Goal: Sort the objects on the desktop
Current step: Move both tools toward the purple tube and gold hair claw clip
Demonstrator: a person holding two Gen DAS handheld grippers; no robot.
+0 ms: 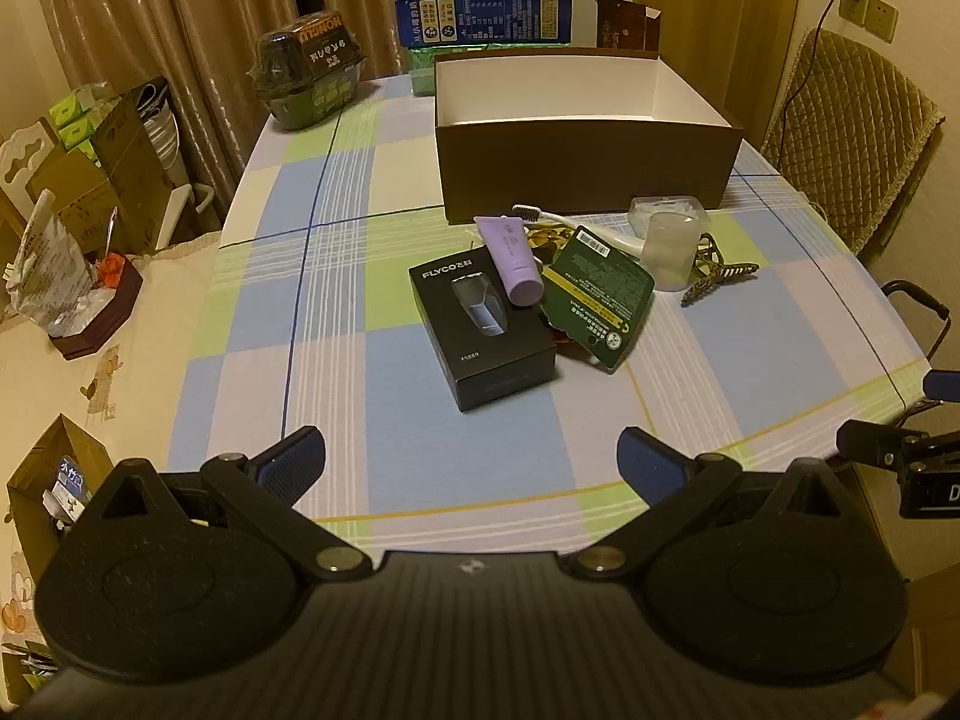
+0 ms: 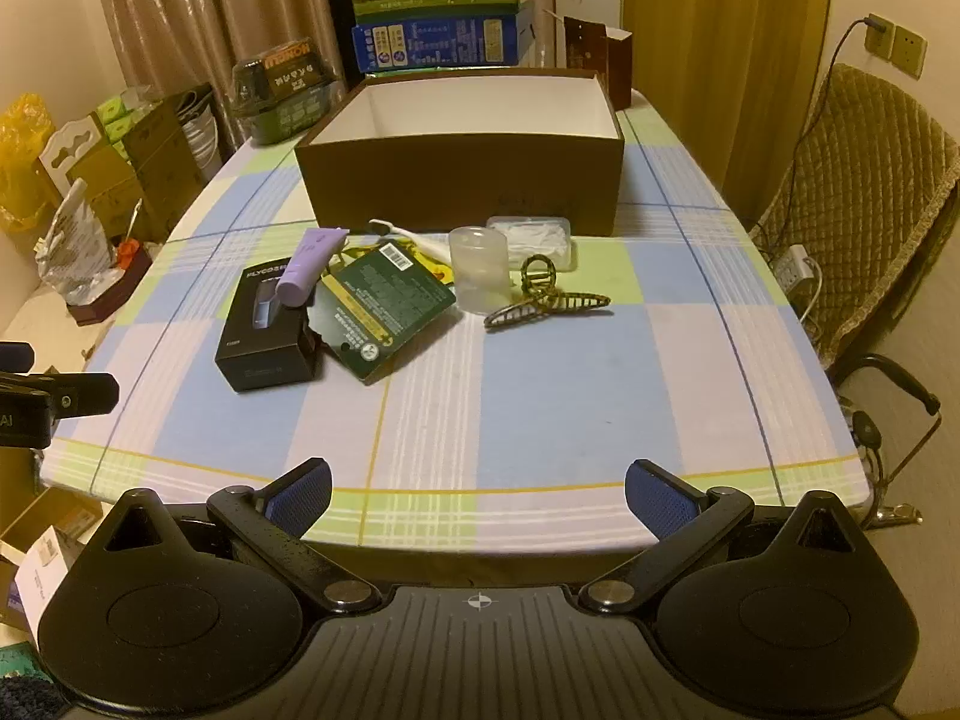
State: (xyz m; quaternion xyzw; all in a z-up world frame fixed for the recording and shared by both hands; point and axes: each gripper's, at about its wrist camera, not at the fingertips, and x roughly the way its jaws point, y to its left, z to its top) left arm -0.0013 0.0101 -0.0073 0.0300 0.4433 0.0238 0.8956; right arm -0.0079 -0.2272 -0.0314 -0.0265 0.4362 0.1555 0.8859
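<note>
On the checked tablecloth lie a black shaver box [image 1: 483, 333] [image 2: 267, 333], a purple tube [image 1: 513, 258] [image 2: 312, 264] leaning on it, a green packet [image 1: 600, 297] [image 2: 387, 306], a toothbrush [image 1: 564, 219] [image 2: 414, 237], a clear cup [image 1: 669, 252] [image 2: 480, 270], a clear flat case [image 2: 540, 237] and a gold hair claw [image 1: 717, 273] [image 2: 546, 297]. Behind them stands an open, empty brown box [image 1: 585, 171] [image 2: 462, 180]. My left gripper [image 1: 471, 462] and right gripper [image 2: 477, 495] are both open and empty, near the table's front edge, well short of the objects.
Milk cartons [image 2: 435, 6] and a dark wrapped bowl pack [image 1: 309, 63] stand at the table's back. A padded chair [image 2: 858, 204] is to the right. Cardboard boxes and bags [image 1: 90, 192] crowd the left side. The other gripper shows at the frame edge [image 1: 900, 462] [image 2: 36, 402].
</note>
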